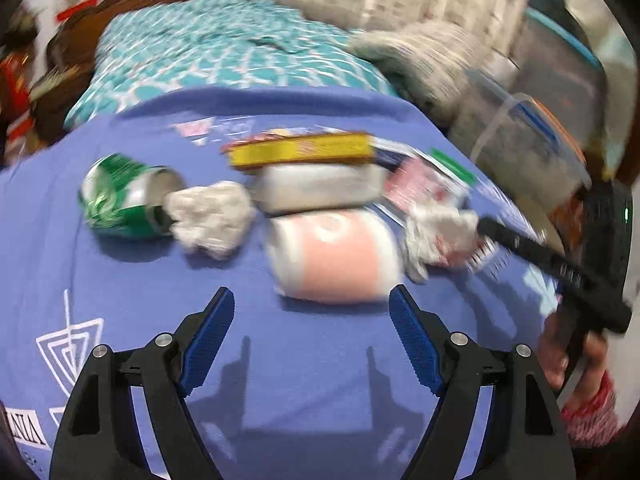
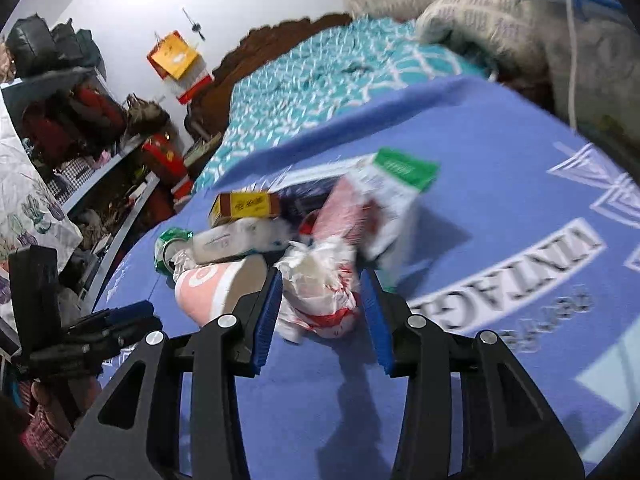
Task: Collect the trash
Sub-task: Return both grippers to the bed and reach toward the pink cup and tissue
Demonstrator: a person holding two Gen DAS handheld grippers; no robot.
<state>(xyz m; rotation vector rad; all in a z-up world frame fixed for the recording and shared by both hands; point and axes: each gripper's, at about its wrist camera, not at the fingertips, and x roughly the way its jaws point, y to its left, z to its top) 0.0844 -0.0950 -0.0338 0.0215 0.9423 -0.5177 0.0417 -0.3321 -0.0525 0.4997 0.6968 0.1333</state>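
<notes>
1. Left wrist view: left gripper (image 1: 311,300) pitched down over the blue cloth (image 1: 304,392), jaws wide, nothing between the pads. Pink-and-white cup (image 1: 336,256) lies on its side just ahead of the tips, apart from them.
2. Same view, trash pile on the cloth: crushed green can (image 1: 124,196) at left, white paper wad (image 1: 210,218) touching its open end, white box (image 1: 320,188) behind the cup with yellow box (image 1: 300,150) on top. All motion-blurred.
3. Same view, right edge: right gripper (image 1: 486,226) reaches in from the right, tips at the crumpled white-red wrapper (image 1: 438,236). A hand (image 1: 576,364) with a red-patterned sleeve holds its handle.
4. Right wrist view: right gripper (image 2: 320,280) angled down, rolled sideways, jaws partly closed. Wrapper (image 2: 320,292) sits between the pads; left pad looks to touch it, right pad unclear through blur, so a grip can't be confirmed.
5. Same view: green-topped carton (image 2: 394,200) tilted just behind the wrapper, cup (image 2: 208,288) to its left, yellow box (image 2: 246,206) atop white box (image 2: 236,242), can (image 2: 170,246) beyond.
6. Same view, lower left: left gripper (image 2: 132,314) level with the pile, well apart from it.
</notes>
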